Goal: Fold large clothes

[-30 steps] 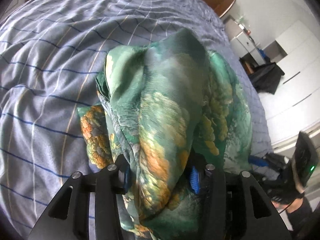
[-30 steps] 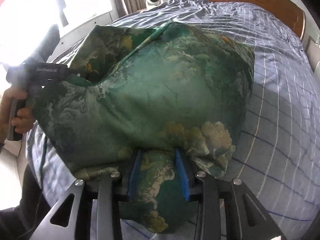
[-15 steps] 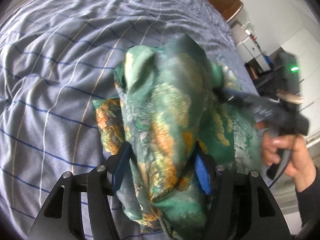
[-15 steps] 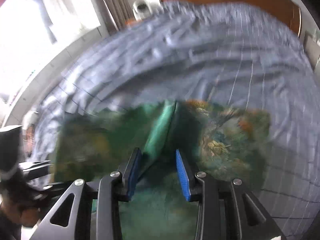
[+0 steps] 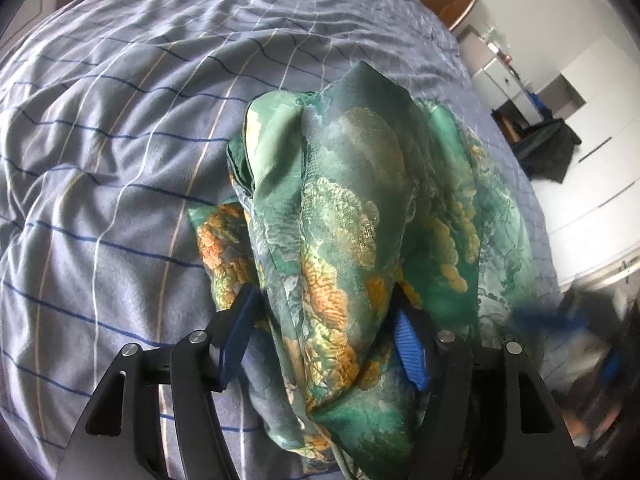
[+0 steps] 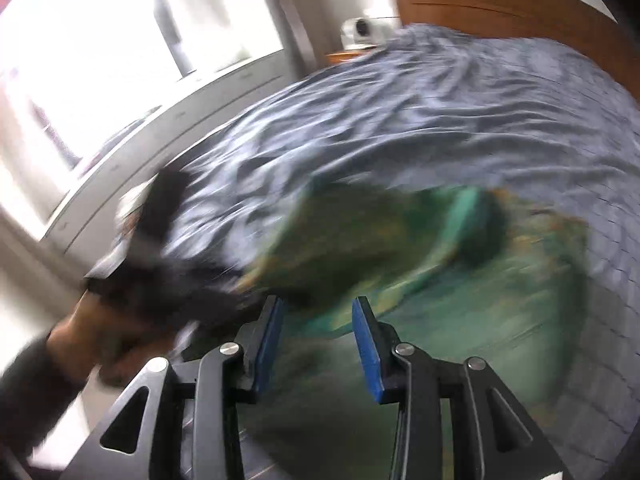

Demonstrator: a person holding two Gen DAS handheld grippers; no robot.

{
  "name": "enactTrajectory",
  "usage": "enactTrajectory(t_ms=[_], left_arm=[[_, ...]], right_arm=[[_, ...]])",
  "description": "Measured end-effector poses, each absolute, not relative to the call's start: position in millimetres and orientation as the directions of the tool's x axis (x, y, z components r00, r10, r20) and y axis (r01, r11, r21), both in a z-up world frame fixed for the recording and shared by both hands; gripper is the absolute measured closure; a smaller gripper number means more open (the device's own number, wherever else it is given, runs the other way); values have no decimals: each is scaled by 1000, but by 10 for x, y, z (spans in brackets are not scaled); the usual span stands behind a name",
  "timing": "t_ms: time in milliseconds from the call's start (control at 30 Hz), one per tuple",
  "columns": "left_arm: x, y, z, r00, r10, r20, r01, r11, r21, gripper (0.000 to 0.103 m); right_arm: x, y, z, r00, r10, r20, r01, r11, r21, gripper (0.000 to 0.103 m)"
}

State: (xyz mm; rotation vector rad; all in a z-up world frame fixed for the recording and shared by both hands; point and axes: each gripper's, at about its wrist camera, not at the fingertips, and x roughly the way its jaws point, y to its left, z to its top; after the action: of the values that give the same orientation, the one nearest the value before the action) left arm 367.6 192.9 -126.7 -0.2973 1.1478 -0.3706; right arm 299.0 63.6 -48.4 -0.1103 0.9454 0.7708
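Since the earlier frame, right gripper point(image 6: 316, 344) has let go and swung clear, jaws parted and empty. Left gripper point(image 5: 324, 340) is opening around the bunched garment point(image 5: 360, 220) on the bed point(image 5: 100, 140). Thin, slippery, limp fabric; best pinched at hems or corners.

1. The left tool point(image 5: 323, 334) has a matte black frame of flat angular links with triangular cut-outs.
2. Round silver screw heads sit at each link joint.
3. Its fingers carry ribbed blue pads point(image 5: 408, 350) on their inner faces.
4. The right tool point(image 6: 317, 344) has the same build: black links, silver screws, blue pads point(image 6: 366, 352).
5. A blurred hand point(image 6: 96, 336) shows at the lower left of the right wrist view, with a dark sleeve point(image 6: 28, 392) at the wrist.
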Motion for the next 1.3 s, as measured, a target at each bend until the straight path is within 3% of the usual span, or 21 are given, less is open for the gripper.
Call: enactTrajectory(t_ms=[133, 233, 300, 533, 700, 833, 933, 1133, 1167, 1200, 1300], left_arm=[[3673, 1823, -1387, 354, -316, -880, 127, 949, -290, 36], [3688, 1813, -1426, 360, -295, -885, 118, 955, -271, 36], [3708, 1828, -1416, 357, -310, -881, 119, 951, -287, 36], [3668, 1890, -1389, 366, -341, -866, 120, 940, -319, 35], [3685, 1913, -1416, 366, -351, -862, 121, 936, -330, 32], [3694, 1912, -1433, 366, -357, -859, 113, 934, -340, 32], [3707, 1889, -1437, 364, -350, -863, 121, 936, -329, 31], [3730, 1847, -1419, 369, -329, -869, 91, 944, -318, 30], [3709, 1848, -1385, 381, -315, -869, 83, 948, -307, 25], [3677, 1847, -1334, 397, -299, -868, 76, 953, -293, 19], [3555, 1914, -1083, 448, -308, -839, 69, 948, -311, 17]], right_arm=[[2728, 895, -992, 305, 501, -810, -658, 726, 200, 65], [2722, 899, -1229, 317, 503, -804, -633, 744, 215, 65], [2667, 915, -1215, 346, 489, -801, -643, 745, 177, 65], [2531, 294, -622, 382, 557, -738, -594, 760, 266, 65], [2408, -665, -354, 507, 466, -725, -458, 858, 231, 65], [2200, -790, -486, 456, 436, -776, -507, 844, 177, 65], [2040, -613, -900, 393, 390, -833, -549, 826, 128, 64], [2219, -482, -1258, 397, 375, -838, -482, 862, 157, 64], [2207, -468, -1212, 403, 373, -836, -479, 864, 154, 64], [2185, -471, -1151, 411, 370, -833, -483, 863, 145, 63], [2020, -565, -859, 449, 405, -796, -499, 853, 152, 41]])
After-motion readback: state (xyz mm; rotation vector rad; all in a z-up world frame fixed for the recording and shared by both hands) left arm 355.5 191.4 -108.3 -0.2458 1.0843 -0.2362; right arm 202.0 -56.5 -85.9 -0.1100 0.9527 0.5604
